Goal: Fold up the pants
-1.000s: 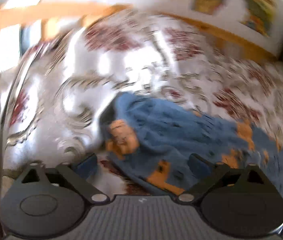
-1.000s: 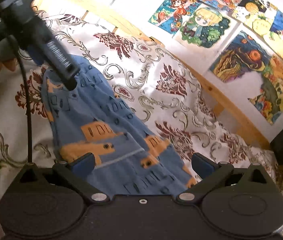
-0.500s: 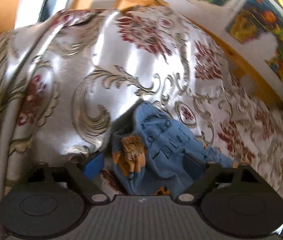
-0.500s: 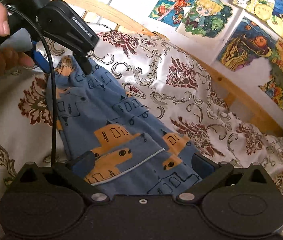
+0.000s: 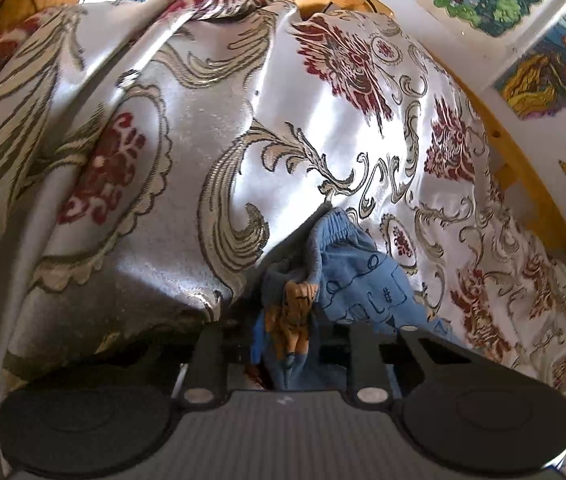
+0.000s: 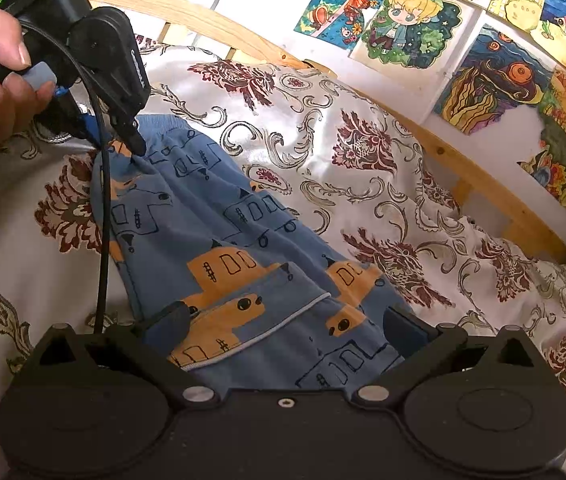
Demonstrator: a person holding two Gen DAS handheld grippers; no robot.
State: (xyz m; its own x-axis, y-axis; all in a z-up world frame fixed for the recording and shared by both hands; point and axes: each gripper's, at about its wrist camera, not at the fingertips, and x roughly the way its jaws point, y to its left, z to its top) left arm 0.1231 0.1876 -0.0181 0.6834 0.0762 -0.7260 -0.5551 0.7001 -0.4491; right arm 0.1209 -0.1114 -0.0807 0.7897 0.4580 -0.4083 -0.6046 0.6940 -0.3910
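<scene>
Left hand-held gripper (image 6: 131,142) pinching pants (image 6: 219,240) at waistband corner; right hand-held gripper (image 6: 287,326) gaping wide over hem. Bedspread (image 6: 363,140) lying bare beyond.

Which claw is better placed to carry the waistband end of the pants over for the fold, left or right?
Left. The left claw is already shut on the bunched waistband of the pants. The right claw is open, straddling the other end without gripping it.
</scene>
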